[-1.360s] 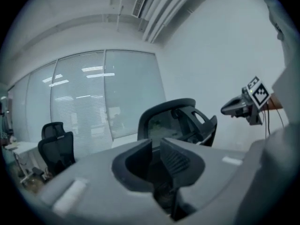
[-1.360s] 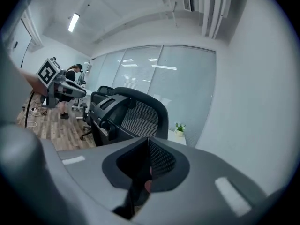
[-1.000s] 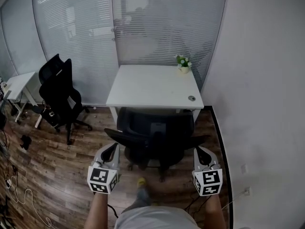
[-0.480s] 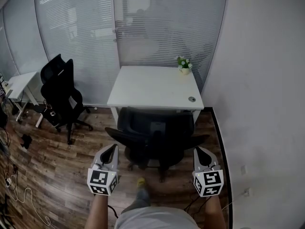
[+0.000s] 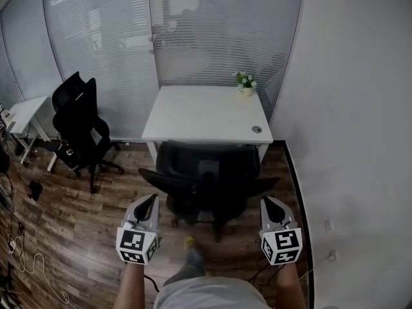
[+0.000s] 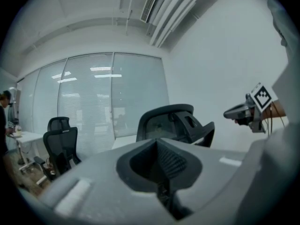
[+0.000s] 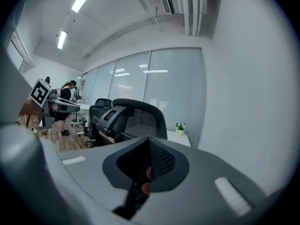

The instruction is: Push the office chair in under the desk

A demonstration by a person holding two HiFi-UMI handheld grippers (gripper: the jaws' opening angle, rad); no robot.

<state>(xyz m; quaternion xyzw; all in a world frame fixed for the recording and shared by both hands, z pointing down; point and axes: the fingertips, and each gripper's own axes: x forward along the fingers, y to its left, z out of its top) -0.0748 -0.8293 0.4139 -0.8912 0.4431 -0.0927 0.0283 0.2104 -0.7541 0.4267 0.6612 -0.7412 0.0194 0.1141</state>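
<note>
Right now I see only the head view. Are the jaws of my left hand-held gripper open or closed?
Observer: Closed. In the left gripper view, the left hand-held gripper has its jaws together, with nothing between them.
Operator: And the right one?
Observer: The right hand-held gripper is shut too and grips nothing. Its view looks at the back of the office chair.
Operator: Is anybody else in the room?
Observer: Yes. The right gripper view shows a person standing far off at the left side.

wood floor (image 5: 80,234), glass partition (image 5: 103,47), white wall (image 5: 354,108)
</note>
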